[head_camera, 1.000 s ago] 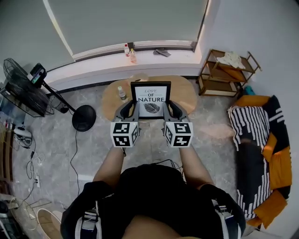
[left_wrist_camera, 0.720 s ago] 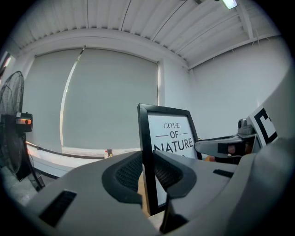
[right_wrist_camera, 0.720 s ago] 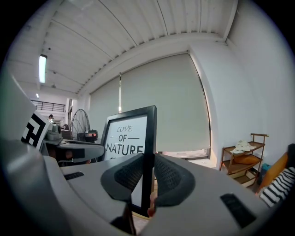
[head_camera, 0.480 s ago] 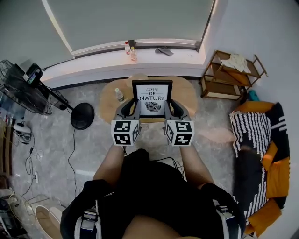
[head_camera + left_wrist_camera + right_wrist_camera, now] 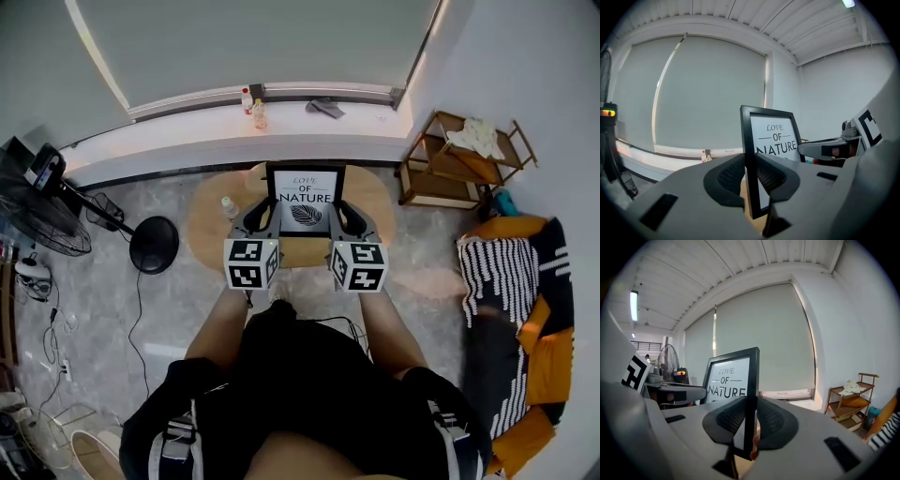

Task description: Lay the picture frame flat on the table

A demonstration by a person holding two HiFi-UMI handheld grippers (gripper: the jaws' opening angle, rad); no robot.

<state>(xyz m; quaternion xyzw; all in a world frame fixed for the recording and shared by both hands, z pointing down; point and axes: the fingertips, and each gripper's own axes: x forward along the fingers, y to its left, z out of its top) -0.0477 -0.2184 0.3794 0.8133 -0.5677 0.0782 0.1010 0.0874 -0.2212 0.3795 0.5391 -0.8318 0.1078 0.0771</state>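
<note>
A black picture frame (image 5: 305, 199) with the print "LOVE OF NATURE" stands upright above the round wooden table (image 5: 375, 192). My left gripper (image 5: 265, 217) is shut on the frame's left edge (image 5: 749, 164), and the pads press it from both sides. My right gripper (image 5: 343, 217) is shut on the frame's right edge (image 5: 752, 399) in the same way. In the head view both grippers sit low on the frame's sides, with the print facing me. Whether the frame's bottom edge touches the tabletop is hidden by the grippers.
A small clear bottle (image 5: 228, 207) stands on the table's left part, close to the left gripper. Behind the table runs a white window sill (image 5: 187, 117) with two bottles (image 5: 253, 105). A wooden shelf (image 5: 464, 159) stands right, a fan (image 5: 56, 202) left.
The view has shifted: the table and frame sit slightly higher and the fan further left. Both grippers keep the same hold on the frame's edges.
</note>
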